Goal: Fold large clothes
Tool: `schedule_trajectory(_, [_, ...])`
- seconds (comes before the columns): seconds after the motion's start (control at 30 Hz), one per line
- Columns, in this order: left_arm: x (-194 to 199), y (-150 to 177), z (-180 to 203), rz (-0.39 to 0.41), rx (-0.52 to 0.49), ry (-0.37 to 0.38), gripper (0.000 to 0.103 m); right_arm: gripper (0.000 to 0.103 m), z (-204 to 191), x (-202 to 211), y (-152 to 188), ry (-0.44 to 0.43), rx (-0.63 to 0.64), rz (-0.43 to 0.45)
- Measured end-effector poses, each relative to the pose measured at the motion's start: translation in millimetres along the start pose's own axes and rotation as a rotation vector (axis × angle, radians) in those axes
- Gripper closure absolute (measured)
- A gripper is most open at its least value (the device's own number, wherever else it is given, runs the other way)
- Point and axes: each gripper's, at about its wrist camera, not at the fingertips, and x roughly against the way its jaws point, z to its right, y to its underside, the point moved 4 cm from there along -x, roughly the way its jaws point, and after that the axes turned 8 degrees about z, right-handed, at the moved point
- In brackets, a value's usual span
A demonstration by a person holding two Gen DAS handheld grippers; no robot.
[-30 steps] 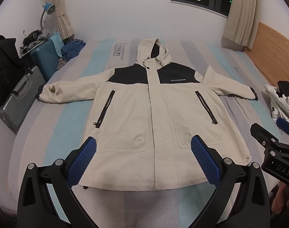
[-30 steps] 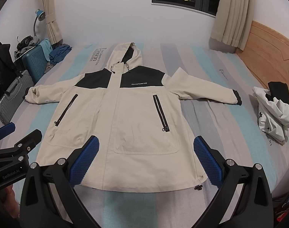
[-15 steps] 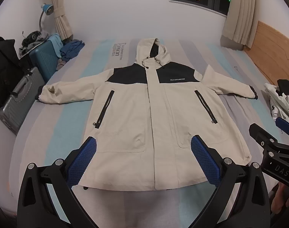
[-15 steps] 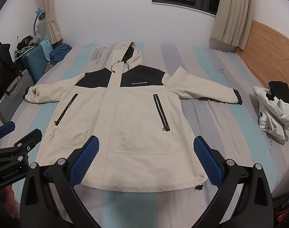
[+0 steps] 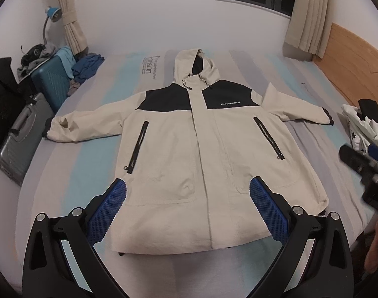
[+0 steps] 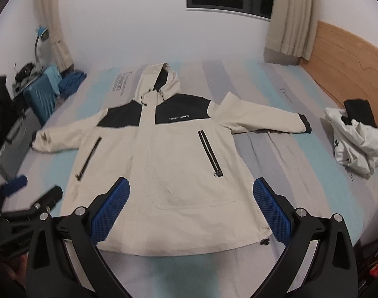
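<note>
Jacket [image 5: 201,164]: a cream hooded garment with dark shoulder panels, laid face up and spread flat on the bed [image 5: 72,154], hood [image 5: 196,67] toward the far wall, hem nearest the cameras, both sleeves stretched outward. The left sleeve [image 5: 89,121] points toward the suitcases [image 5: 32,124] at the bed's edge; the right sleeve [image 6: 263,121] reaches toward a crumpled white garment [image 6: 357,144] that lies well apart from it near the headboard.

Left hand-held gripper [image 5: 187,211]: jaws spread wide, blue pads bare, holding nothing, poised above the hem. Right hand-held gripper [image 6: 191,208]: likewise wide open and empty, above the hem toward the jacket's right side.

No fold appears begun; the step in hand is judged to be the first grasp. To do it well, each gripper probably should take one sleeve near its dark cuff, pinching both fabric layers fully between the pads so the stiff shell cloth does not slip. The sleeve would then be carried across the chest and laid flat, with the shoulder seam as the crease line. Lifting low should keep the body panel from dragging and wrinkling. The hem drawcord toggle [image 6: 264,242] may snag a finger, so approach from above.
</note>
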Motion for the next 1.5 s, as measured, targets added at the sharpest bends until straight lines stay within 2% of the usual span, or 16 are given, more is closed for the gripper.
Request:
schedule_trajectory(0.13, [-11, -10, -15, -0.002, -0.017, -0.021, 0.006, 0.007, -3, -6, -14, -0.006, -0.016, 0.011])
schedule_trajectory(0.2, [-31, -15, -22, -0.019, -0.039, -0.044, 0.006, 0.007, -3, -17, -17, -0.004, -0.012, -0.005])
schedule_trajectory(0.37, [-88, -30, -37, -0.075, -0.012, -0.056, 0.006, 0.007, 5, -75, -27, -0.021, -0.002, -0.056])
schedule_trajectory(0.47, [-124, -46, -37, -0.066, -0.017, -0.066, 0.006, 0.007, 10, -125, -35, -0.062, 0.001, -0.087])
schedule_trajectory(0.63, [-191, -76, -34, -0.068, 0.045, -0.049, 0.006, 0.007, 20, -227, -55, -0.128, 0.015, -0.175])
schedule_trajectory(0.8, [-261, -105, -28, -0.095, 0.051, -0.081, 0.006, 0.007, 49, -321, -77, -0.120, 0.066, -0.216])
schedule_trajectory(0.93, [-312, -123, -23, -0.135, 0.068, -0.117, 0.006, 0.007, 105, -385, -98, -0.067, 0.104, -0.203])
schedule_trajectory(1.03, [-349, -135, -17, -0.166, 0.089, -0.129, 0.006, 0.007, 155, -417, -106, -0.020, 0.140, -0.194])
schedule_trajectory(1.13, [-387, -142, -6, -0.189, 0.057, -0.136, 0.006, 0.007, 239, -454, -108, 0.065, 0.163, -0.225])
schedule_trajectory(1.33, [-444, -141, 1, -0.234, 0.006, -0.151, 0.006, 0.007, 400, -486, -108, 0.209, 0.097, -0.308])
schedule_trajectory(1.43, [-467, -139, 2, -0.239, -0.008, -0.173, 0.006, 0.007, 462, -493, -96, 0.247, 0.037, -0.354])
schedule_trajectory(1.5, [-478, -135, 0, -0.243, 0.002, -0.175, 0.006, 0.007, 490, -496, -87, 0.248, 0.005, -0.379])
